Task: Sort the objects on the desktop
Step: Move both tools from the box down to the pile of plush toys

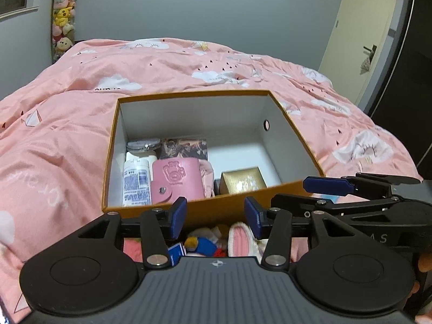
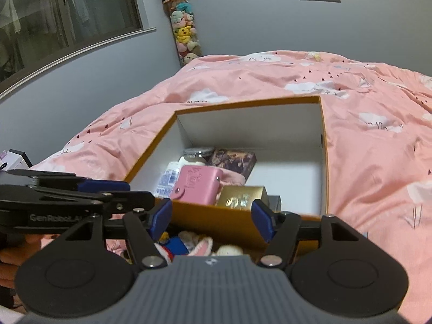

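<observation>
An orange box (image 1: 216, 205) with white inside walls sits on the pink bed. Inside lie a pink snap wallet (image 1: 176, 179), a white tube (image 1: 136, 181), a round tin (image 1: 143, 145), a dark picture box (image 1: 185, 148) and a gold box (image 1: 243, 179). My left gripper (image 1: 214, 216) is open and empty, just before the box's near wall. My right gripper (image 2: 212, 220) is open and empty beside it. Small plush toys (image 1: 208, 243) lie under both grippers; they also show in the right wrist view (image 2: 197, 245). The wallet (image 2: 197, 186) and gold box (image 2: 243, 197) show there too.
The pink cloud-print duvet (image 1: 67, 140) surrounds the box. A hanging column of plush toys (image 2: 183, 32) is on the far wall. A door (image 1: 359, 27) stands at the right. The right gripper's arm (image 1: 351, 189) reaches in beside my left gripper.
</observation>
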